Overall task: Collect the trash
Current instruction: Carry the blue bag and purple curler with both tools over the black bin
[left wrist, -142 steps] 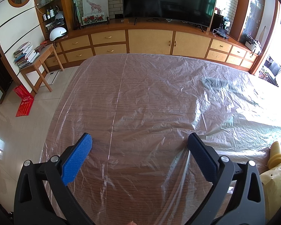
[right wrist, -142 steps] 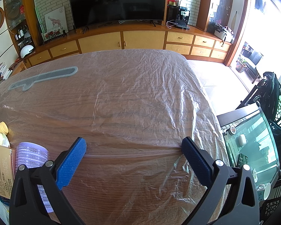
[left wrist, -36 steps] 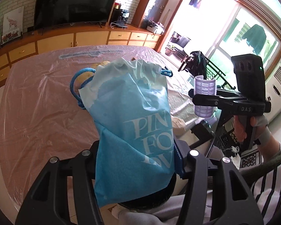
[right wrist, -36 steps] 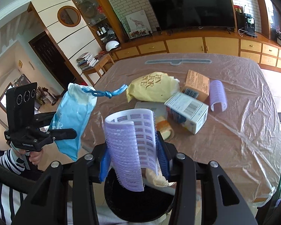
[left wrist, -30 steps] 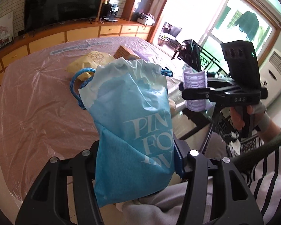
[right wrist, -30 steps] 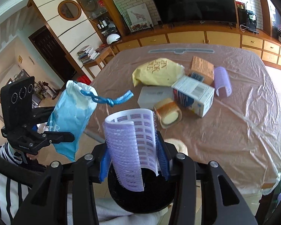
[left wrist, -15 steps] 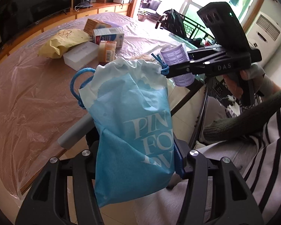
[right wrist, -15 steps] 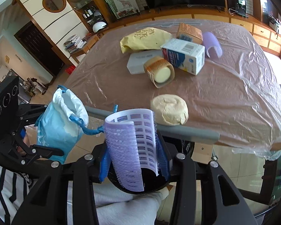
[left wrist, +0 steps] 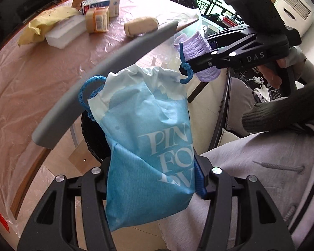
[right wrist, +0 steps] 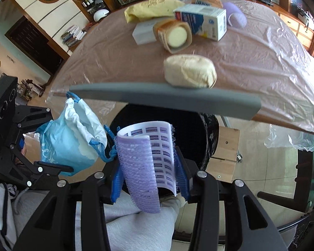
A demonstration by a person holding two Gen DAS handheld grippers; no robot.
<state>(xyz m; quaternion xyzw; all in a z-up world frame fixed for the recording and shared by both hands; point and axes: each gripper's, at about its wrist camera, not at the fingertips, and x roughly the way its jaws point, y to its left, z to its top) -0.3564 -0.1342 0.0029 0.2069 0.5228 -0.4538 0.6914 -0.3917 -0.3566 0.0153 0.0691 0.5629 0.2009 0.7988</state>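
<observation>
My left gripper point(left wrist: 152, 179) is shut on a blue drawstring bag point(left wrist: 148, 138) printed with white letters; the bag also shows in the right wrist view point(right wrist: 71, 144). My right gripper point(right wrist: 148, 179) is shut on a purple hair roller point(right wrist: 146, 163), also visible in the left wrist view point(left wrist: 201, 52). Both hang over a black bin point(right wrist: 207, 138) below the table edge, between the table and the person's lap. The bag's cord point(right wrist: 106, 152) touches the roller.
On the plastic-covered table point(right wrist: 261, 48) lie a beige lump point(right wrist: 190, 71), a round tan tub point(right wrist: 175, 35), a milk carton point(right wrist: 201, 21), a white box point(right wrist: 142, 33), a yellow bag point(right wrist: 155, 8) and another purple roller point(right wrist: 236, 16). A grey foam strip point(right wrist: 167, 100) edges the table.
Both grippers have dropped from above the table to below its edge, over the black bin, and come closer together. Each still holds its item.
</observation>
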